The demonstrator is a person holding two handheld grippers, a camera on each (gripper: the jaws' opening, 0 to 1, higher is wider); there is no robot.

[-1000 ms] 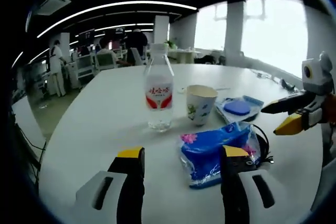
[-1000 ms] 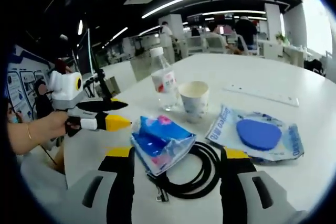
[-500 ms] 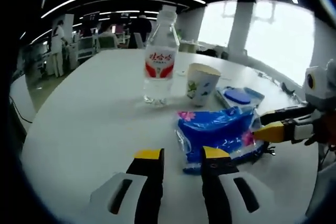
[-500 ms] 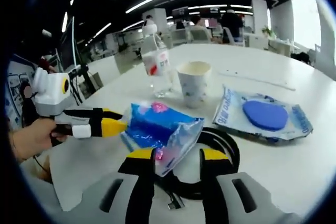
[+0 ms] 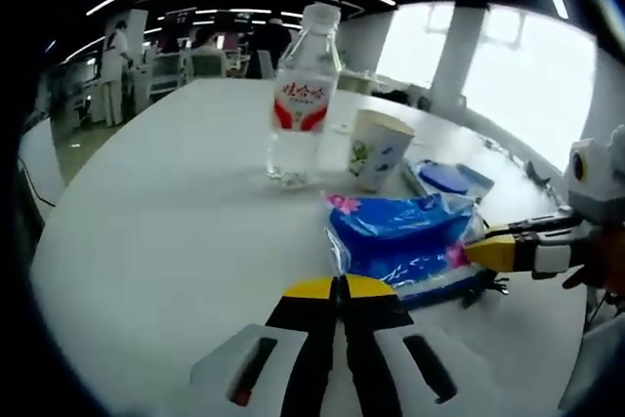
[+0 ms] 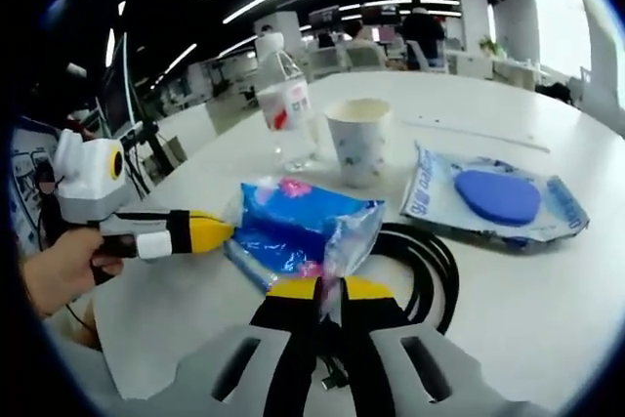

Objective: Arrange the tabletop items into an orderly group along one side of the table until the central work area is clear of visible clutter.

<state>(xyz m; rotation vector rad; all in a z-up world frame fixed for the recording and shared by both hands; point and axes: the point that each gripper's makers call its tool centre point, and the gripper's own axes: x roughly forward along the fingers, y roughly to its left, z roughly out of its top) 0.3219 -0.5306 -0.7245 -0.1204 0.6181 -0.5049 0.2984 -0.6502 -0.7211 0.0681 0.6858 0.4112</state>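
- The right gripper (image 6: 330, 289) has its jaws pinched together on the near crinkled end of the blue tissue pack (image 6: 298, 227); a fold of wrapper rises from between the yellow tips.
- The left gripper (image 5: 343, 287) is clenched with its tips touching. It meets the pack's opposite end, and I cannot tell whether any wrapper is caught between the jaws.
- The tissue pack lies on the white table (image 6: 547, 290), resting partly over a coiled black cable (image 6: 422, 266), whose loops show just beside and under it on the side toward the blue pad.
- Beyond the pack stands a paper cup (image 6: 358, 139) with a floral print, near but apart from the pack.
- Beside the cup, on the side away from the pad, stands a clear water bottle (image 6: 284, 109) with a red and white label, upright.
- To the other side of the cup lies a blue pad in a clear bag (image 6: 498, 197), flat, its corner close to the cable.
- Risks, as I judge them: the grip is only on thin film, so a lift or drag could tear the wrapper or let it slip. Pulling the pack could drag the cable along beneath it. A sweep toward the cup or bottle could tip either over.
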